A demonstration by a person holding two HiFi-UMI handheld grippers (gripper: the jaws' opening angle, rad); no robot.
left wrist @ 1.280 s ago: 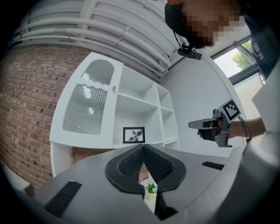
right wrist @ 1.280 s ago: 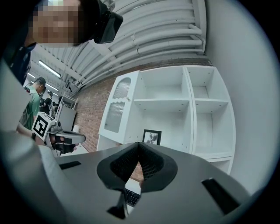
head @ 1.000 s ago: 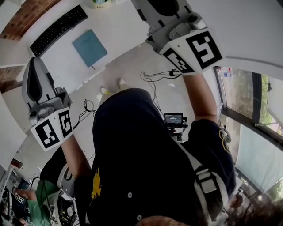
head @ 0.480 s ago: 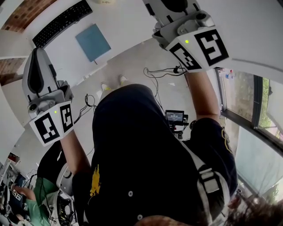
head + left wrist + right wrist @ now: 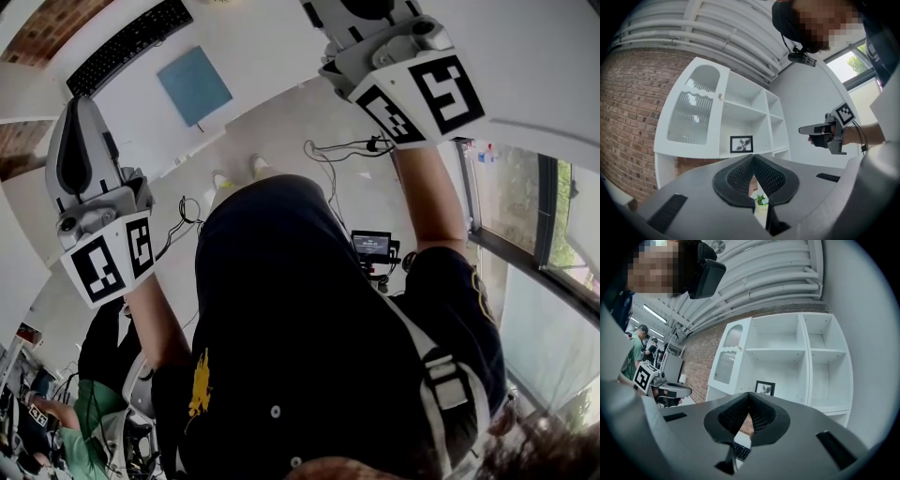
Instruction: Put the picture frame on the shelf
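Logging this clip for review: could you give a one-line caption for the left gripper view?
Shut left hand-held gripper faces a white shelf unit holding the picture frame.

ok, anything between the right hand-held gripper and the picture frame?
Nothing: in the right gripper view only open air separates the shut right hand-held gripper from the picture frame standing in the shelf.

The left tool (image 5: 753, 158) and right tool (image 5: 749, 396) are held out on raised arms; jaws are closed together, empty

Keyboard (image 5: 129, 47), blue pad (image 5: 194, 86) on white desk (image 5: 267, 47).
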